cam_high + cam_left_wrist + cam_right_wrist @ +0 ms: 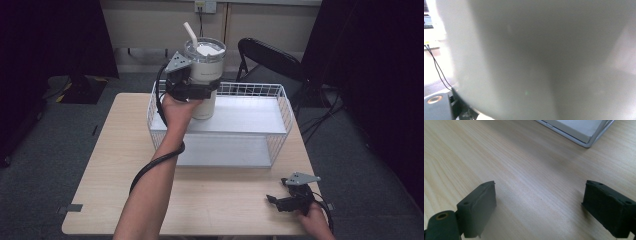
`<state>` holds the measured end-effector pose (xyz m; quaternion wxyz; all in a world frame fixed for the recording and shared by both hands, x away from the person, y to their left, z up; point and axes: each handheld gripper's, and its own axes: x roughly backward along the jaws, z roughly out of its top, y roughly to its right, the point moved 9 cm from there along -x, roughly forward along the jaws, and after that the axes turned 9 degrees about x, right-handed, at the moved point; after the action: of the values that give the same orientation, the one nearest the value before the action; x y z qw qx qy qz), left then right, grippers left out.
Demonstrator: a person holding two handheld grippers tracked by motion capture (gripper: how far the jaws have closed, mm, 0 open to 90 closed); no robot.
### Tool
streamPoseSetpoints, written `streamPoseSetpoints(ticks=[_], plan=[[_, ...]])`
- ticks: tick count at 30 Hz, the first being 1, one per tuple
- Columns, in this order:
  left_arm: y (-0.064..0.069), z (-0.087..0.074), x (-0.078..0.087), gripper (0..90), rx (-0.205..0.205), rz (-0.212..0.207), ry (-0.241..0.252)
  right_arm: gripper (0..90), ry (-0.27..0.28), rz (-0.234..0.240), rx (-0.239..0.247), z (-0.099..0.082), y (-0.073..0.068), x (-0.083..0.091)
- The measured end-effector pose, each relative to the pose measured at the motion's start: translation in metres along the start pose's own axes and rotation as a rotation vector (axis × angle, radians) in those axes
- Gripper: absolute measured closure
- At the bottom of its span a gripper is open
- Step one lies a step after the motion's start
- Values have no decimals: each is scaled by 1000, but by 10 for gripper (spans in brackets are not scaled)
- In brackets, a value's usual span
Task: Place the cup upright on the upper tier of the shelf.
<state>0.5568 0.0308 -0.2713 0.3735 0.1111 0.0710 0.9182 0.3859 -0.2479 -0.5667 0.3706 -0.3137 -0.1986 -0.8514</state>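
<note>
The left tool (200, 92) is clamped on the white tumbler (205, 80), gripping its body below the clear lid and straw (190, 32). The tumbler stands upright over the wire basket's (280, 95) left half, at about eleven o'clock from the desk's (110, 165) middle; whether its base touches the basket's floor cannot be told. In the left gripper view the tumbler's pale wall (536, 60) sits close against the camera. The right tool (280, 200) lies low at five o'clock, jaws wide apart over bare wood (524, 170).
</note>
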Motion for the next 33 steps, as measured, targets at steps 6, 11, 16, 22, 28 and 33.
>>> streamPoseSetpoints(ticks=[6,11,16,22,28,33], plan=[[-1,-2,-2,76,-6,6,2,106,0,0,0,0,0,0],[-1,-2,-2,76,-1,7,15,106,0,0,0,0,0,0],[-1,-4,1,75,-13,-3,24,106,0,0,0,0,0,0],[-1,-6,5,75,-19,-16,27,106,-1,-2,1,0,0,0],[0,-6,6,75,-20,-9,28,106,-1,-2,1,0,0,0],[0,-7,6,75,-19,-8,38,106,-1,-1,1,0,0,0]])
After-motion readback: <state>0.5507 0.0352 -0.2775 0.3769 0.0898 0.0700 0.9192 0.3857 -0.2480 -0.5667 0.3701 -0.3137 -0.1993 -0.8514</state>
